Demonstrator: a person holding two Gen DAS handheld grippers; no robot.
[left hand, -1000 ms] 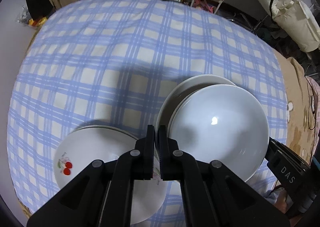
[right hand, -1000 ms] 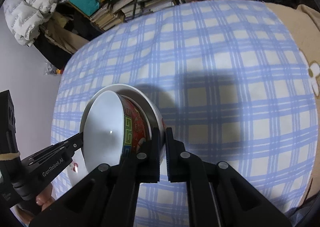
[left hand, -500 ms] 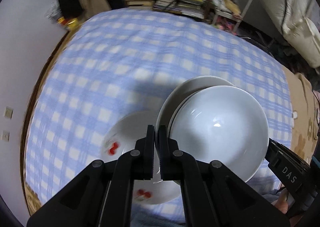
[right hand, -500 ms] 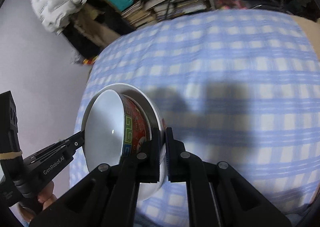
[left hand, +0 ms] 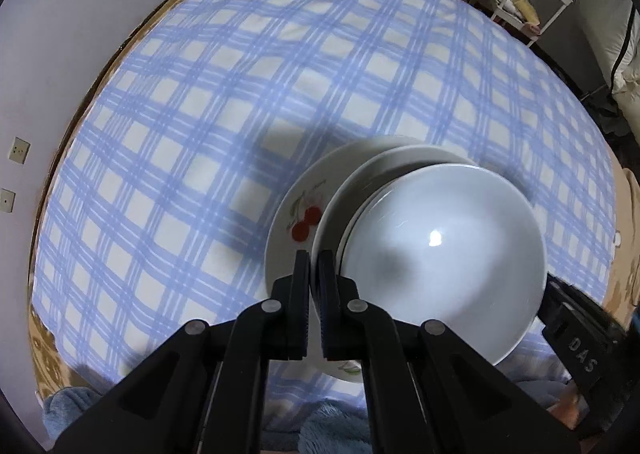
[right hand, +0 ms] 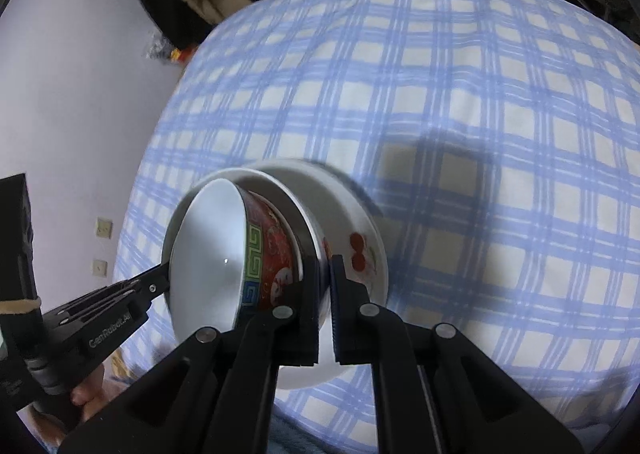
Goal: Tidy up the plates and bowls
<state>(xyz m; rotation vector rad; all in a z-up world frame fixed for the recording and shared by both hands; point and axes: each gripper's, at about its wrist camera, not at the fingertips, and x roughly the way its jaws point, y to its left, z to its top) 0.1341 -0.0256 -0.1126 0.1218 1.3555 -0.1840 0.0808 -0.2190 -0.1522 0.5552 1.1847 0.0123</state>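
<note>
Checked cloth [left hand: 248,102], perhaps stacked dishes [left hand: 440,246]

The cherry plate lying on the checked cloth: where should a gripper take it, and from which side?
Grip the cherry plate at its thin raised rim, coming from the uncovered side by the cherry print. It lies flat on the checked cloth, so only the rim offers an edge. The held stack of white plate and bowl hangs over its other side.

We read "DAS" on the black body of the right gripper [left hand: 580,350], seen at the lower right of the left wrist view, and "GenRobot.AI" on the arm of the left gripper [right hand: 110,330], in the right wrist view.
</note>
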